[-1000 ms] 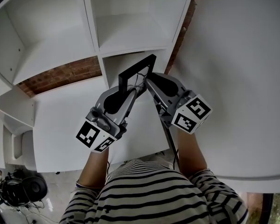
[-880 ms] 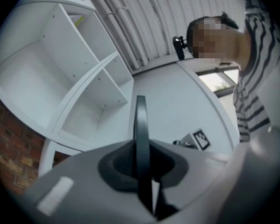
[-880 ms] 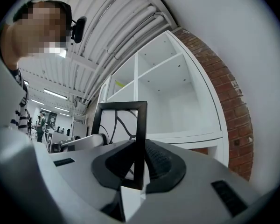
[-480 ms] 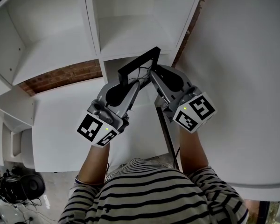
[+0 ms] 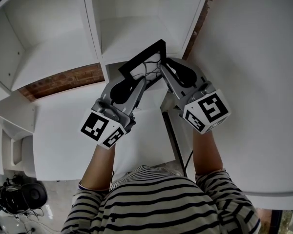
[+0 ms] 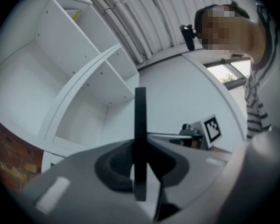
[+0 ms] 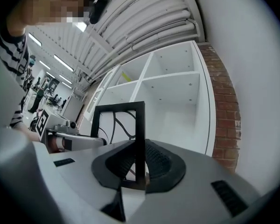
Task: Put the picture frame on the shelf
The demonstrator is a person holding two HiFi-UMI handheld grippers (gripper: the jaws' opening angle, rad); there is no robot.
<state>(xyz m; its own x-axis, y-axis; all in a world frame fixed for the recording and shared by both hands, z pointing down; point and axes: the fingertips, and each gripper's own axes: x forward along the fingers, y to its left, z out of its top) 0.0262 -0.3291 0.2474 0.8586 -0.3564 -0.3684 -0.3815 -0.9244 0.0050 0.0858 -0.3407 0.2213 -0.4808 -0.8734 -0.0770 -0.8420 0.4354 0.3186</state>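
A black picture frame (image 5: 141,58) with a line drawing under its glass is held upright between both grippers, in front of the white cube shelf (image 5: 132,33). Its top corner reaches the mouth of the middle compartment. My left gripper (image 5: 142,80) has the frame's left edge (image 6: 140,125) between its pads; its jaws are opening slightly but still touch the frame. My right gripper (image 5: 162,71) is shut on the frame's right edge (image 7: 140,139). In the right gripper view the frame's top bar (image 7: 119,107) stands against the shelf compartments (image 7: 172,92).
A red brick wall (image 5: 63,79) shows beside and below the shelf. A white wall (image 5: 254,82) rises to the right. Black headphones (image 5: 19,196) lie low at the left. The person's striped sleeves and torso (image 5: 161,204) fill the bottom.
Both grippers have carried the frame forward and up, towards the middle shelf compartment. The frame's top corner now overlaps the compartment's opening.
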